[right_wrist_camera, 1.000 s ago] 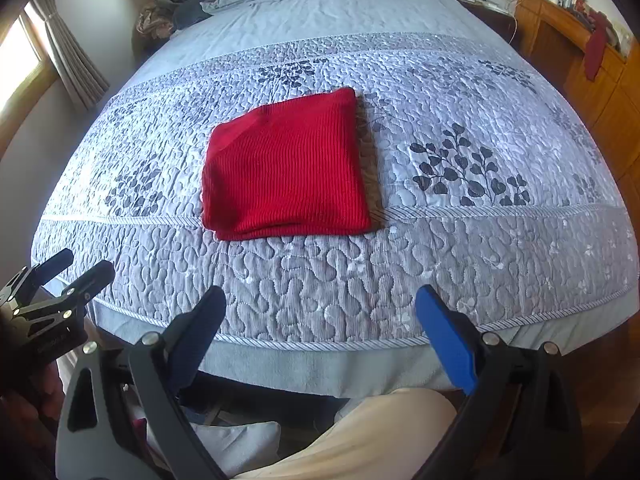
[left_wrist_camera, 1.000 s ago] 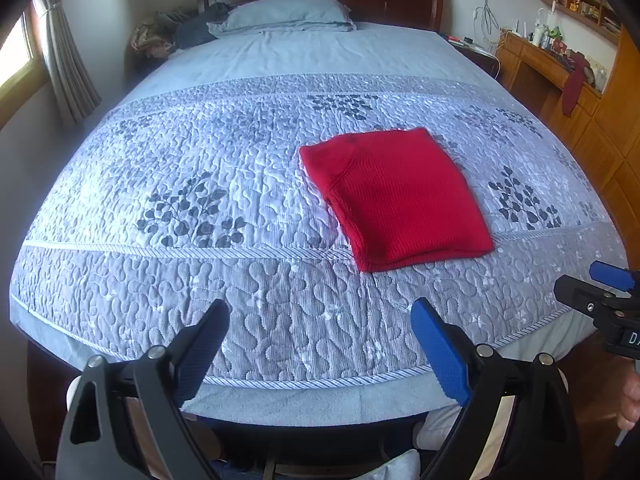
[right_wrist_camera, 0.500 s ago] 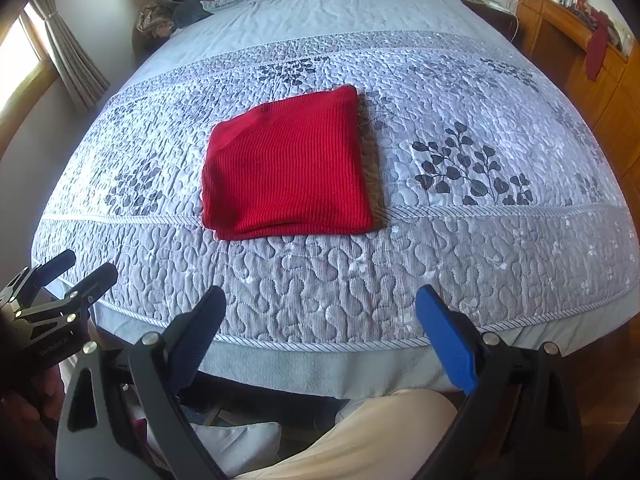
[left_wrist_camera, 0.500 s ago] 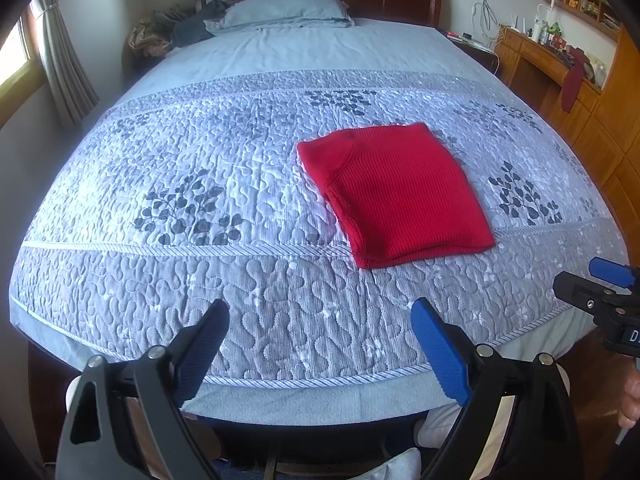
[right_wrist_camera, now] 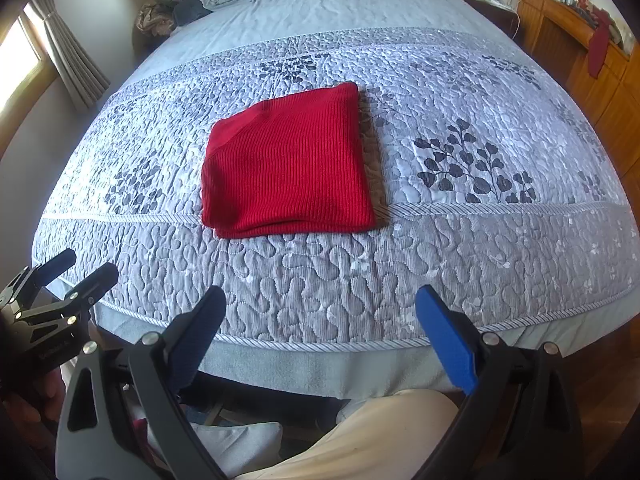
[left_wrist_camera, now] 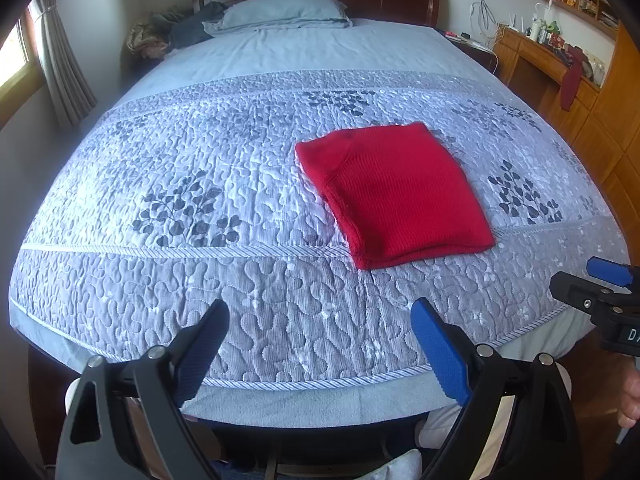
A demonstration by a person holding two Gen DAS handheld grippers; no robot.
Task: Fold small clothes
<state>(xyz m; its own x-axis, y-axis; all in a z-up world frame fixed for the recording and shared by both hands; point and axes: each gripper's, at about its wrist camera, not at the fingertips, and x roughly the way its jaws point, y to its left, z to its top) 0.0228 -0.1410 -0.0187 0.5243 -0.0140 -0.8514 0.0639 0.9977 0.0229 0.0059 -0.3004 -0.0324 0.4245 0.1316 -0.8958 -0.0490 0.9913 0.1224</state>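
Observation:
A red knitted garment (left_wrist_camera: 394, 196) lies folded into a neat rectangle on the quilted grey bedspread (left_wrist_camera: 224, 184); it also shows in the right wrist view (right_wrist_camera: 286, 168). My left gripper (left_wrist_camera: 320, 320) is open and empty, held back over the foot edge of the bed, left of and nearer than the garment. My right gripper (right_wrist_camera: 320, 308) is open and empty, also over the foot edge, nearer than the garment. Each gripper shows at the edge of the other's view: the right one (left_wrist_camera: 600, 284) and the left one (right_wrist_camera: 76, 272).
A pillow (left_wrist_camera: 284, 12) and a heap of clothes (left_wrist_camera: 172, 32) lie at the headboard end. A wooden desk and cabinets (left_wrist_camera: 560, 64) line the right wall. A curtained window (left_wrist_camera: 52, 60) is at the left. My knee (right_wrist_camera: 360, 440) is below the bed's foot.
Both grippers have stayed open and nearly still; the views drifted only slightly. The folded garment has not moved.

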